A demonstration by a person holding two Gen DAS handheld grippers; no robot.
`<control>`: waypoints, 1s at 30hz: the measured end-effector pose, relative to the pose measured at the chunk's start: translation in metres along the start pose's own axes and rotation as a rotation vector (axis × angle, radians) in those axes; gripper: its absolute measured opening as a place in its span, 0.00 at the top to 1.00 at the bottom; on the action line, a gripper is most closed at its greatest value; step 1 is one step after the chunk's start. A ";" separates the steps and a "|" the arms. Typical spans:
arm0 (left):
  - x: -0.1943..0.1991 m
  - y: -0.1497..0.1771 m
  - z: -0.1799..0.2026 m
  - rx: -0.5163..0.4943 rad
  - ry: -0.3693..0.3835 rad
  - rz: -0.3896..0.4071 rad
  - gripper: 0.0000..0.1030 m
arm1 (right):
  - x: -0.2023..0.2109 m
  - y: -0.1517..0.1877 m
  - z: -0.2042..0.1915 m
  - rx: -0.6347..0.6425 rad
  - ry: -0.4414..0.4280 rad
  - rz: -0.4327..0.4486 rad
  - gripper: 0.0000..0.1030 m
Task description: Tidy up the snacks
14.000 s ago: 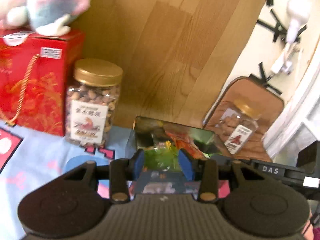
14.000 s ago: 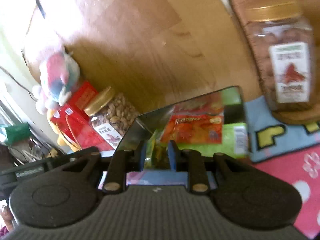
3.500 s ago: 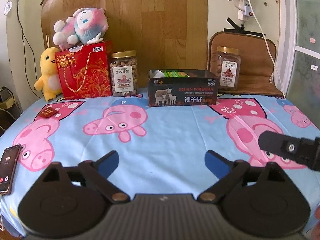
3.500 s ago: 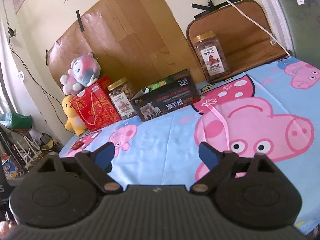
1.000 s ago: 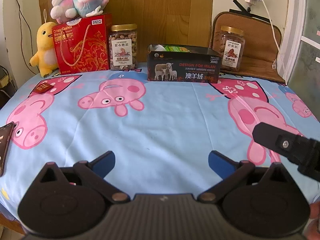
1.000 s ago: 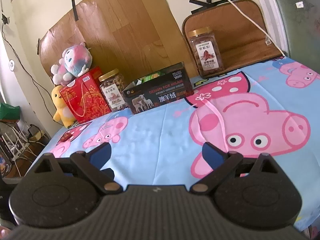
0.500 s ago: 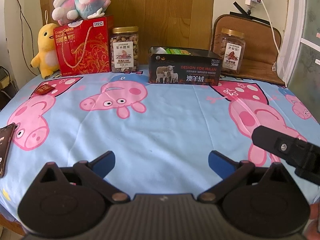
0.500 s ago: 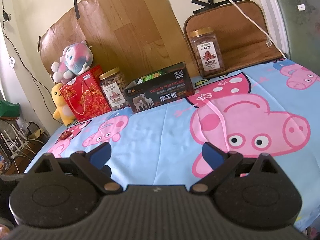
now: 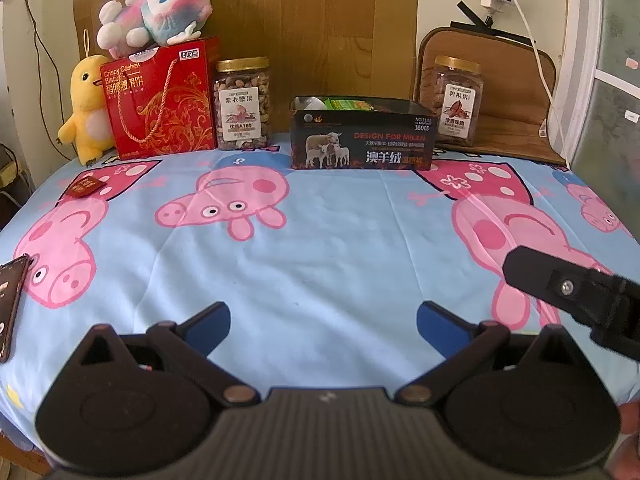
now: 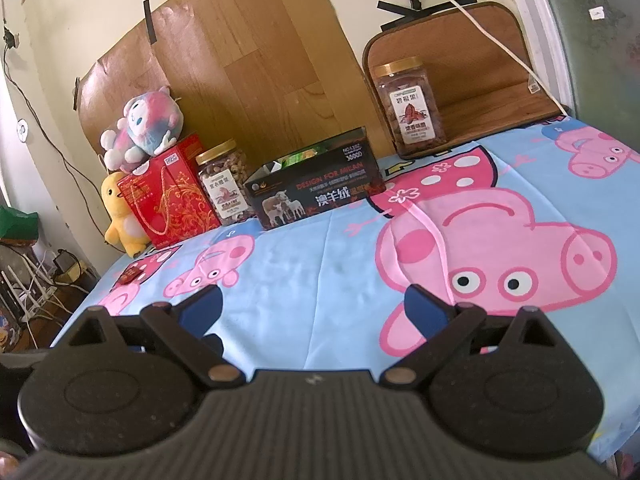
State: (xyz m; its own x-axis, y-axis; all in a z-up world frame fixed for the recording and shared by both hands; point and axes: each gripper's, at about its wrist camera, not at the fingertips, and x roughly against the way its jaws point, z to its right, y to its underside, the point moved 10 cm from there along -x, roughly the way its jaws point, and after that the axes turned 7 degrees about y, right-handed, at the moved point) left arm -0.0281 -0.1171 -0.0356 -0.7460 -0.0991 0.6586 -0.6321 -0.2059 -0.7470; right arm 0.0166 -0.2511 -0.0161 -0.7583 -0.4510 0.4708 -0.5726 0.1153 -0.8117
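A black box with sheep on its front stands at the back of the table and holds green snack packets. It also shows in the right wrist view. A nut jar stands left of the box and a second jar stands to its right. My left gripper is open and empty above the near table edge. My right gripper is open and empty, and part of it shows in the left wrist view.
A red gift box with a plush toy on top and a yellow duck stand at the back left. A small red packet and a phone lie at the left of the pig-print cloth.
Both grippers stay open and empty, held back from the box. The views shifted only slightly.
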 end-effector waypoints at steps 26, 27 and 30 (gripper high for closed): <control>0.004 0.001 0.009 -0.017 0.014 0.003 0.00 | 0.003 0.002 0.006 -0.002 0.007 0.005 0.04; 0.004 0.001 0.009 -0.019 0.013 0.004 0.00 | 0.002 0.002 0.006 -0.002 0.006 0.003 0.04; 0.003 0.001 0.007 -0.016 0.012 0.003 0.00 | 0.003 0.003 0.004 0.002 0.005 0.006 0.04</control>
State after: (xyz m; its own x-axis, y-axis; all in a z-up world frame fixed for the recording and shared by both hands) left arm -0.0302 -0.1243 -0.0337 -0.7504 -0.0885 0.6550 -0.6328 -0.1901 -0.7506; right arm 0.0144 -0.2561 -0.0184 -0.7633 -0.4461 0.4673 -0.5671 0.1163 -0.8154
